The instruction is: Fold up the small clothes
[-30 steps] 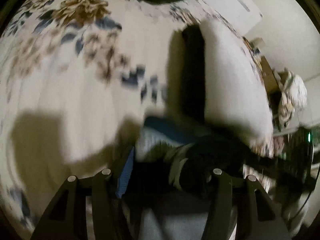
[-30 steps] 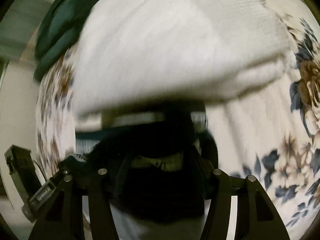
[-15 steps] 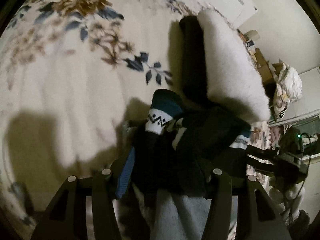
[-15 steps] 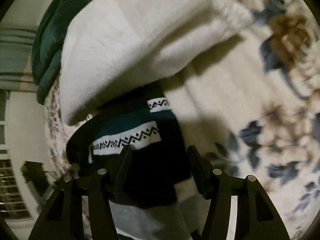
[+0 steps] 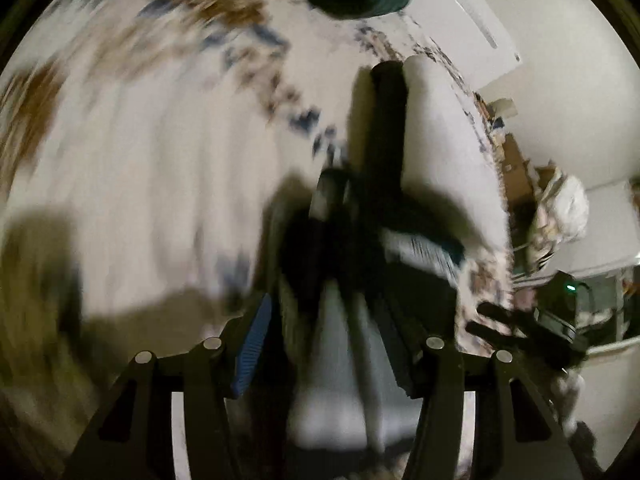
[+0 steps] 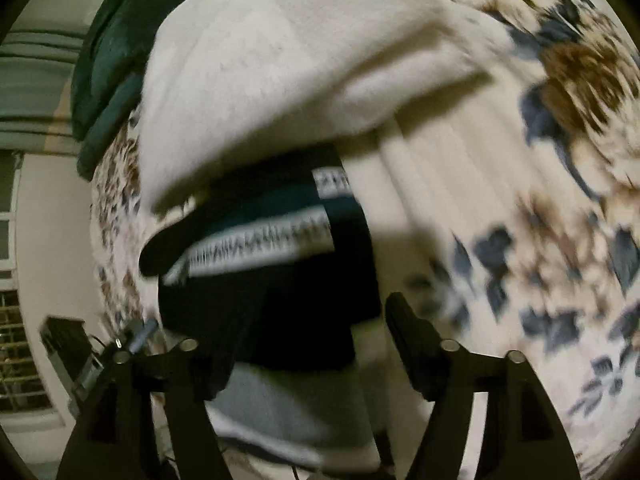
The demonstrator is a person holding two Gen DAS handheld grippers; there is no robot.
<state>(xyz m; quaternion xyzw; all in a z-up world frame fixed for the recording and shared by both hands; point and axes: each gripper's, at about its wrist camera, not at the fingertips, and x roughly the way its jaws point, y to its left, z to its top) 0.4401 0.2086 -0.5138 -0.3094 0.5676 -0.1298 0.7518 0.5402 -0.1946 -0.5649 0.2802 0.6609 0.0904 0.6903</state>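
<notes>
The left hand-held gripper [image 5: 328, 344] has its jaws set around a dark sock [image 5: 320, 248] with a grey foot part, which runs up between its fingers; the frame is blurred, so I cannot tell whether the jaws actually pinch the cloth. The right hand-held gripper [image 6: 304, 340] stands wide, its right finger apart from the cloth, with the sock [image 6: 272, 280] lying between the fingers; a white patterned band crosses the dark fabric, and a grey part lies nearest the camera. The sock rests on a floral bedspread [image 6: 540, 220]. Just beyond it lies a folded white garment [image 6: 280, 60], its edge overlapping the sock's far end. A dark green pillow [image 6: 108, 60] sits past the white garment at the bed's far edge.
</notes>
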